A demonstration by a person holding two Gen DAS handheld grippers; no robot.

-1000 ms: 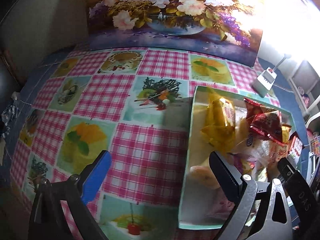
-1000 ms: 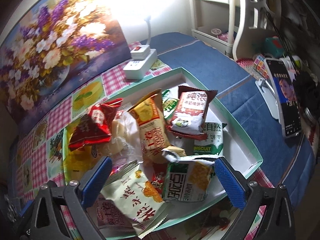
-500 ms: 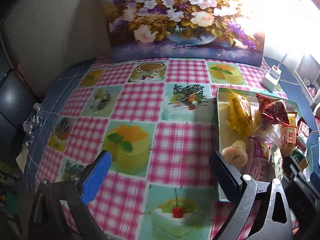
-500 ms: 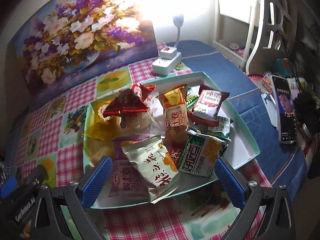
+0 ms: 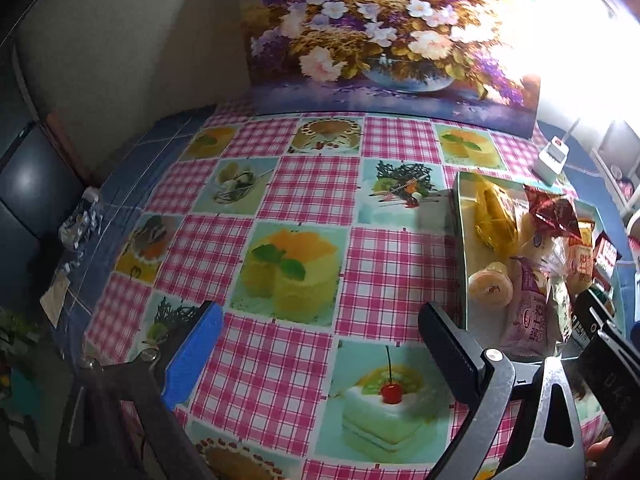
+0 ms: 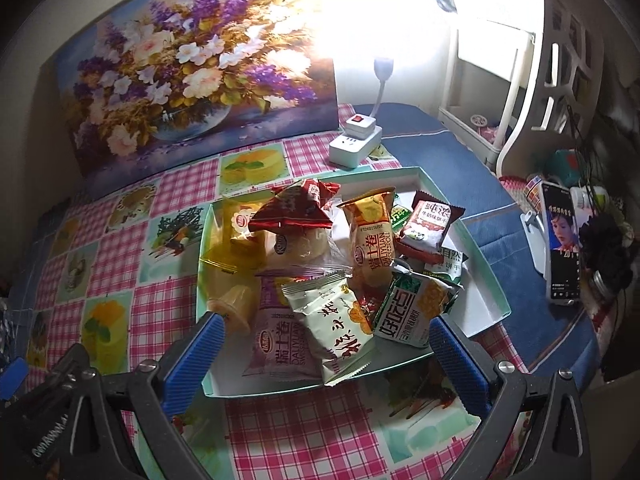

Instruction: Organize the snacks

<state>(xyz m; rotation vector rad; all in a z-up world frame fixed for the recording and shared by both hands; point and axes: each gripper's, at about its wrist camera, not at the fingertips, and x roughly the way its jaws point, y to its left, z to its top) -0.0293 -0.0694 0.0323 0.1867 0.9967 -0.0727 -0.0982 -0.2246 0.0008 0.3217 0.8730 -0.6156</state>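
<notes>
A shallow teal-rimmed tray (image 6: 486, 264) holds a heap of snack packs: a red pack (image 6: 294, 210), an orange roll pack (image 6: 370, 232), a pale green pack (image 6: 340, 328), a green carton-like pack (image 6: 414, 312) and a yellow pack (image 6: 236, 240). My right gripper (image 6: 324, 350) is open and empty, above the tray's near edge. My left gripper (image 5: 320, 344) is open and empty over the checked cloth, left of the tray (image 5: 460, 240). The snacks also show in the left wrist view, with a jelly cup (image 5: 490, 290) near the tray's left wall.
A flower painting (image 6: 192, 76) leans against the wall at the back. A white power strip (image 6: 354, 144) lies behind the tray. A phone on a stand (image 6: 562, 248) and white shelving (image 6: 520, 92) stand at the right. Crumpled wrappers (image 5: 78, 222) lie at the table's left edge.
Both grippers have pulled back and risen from the tray, so more of the table and painting shows. The left gripper has shifted left over the cloth. Both stayed open.
</notes>
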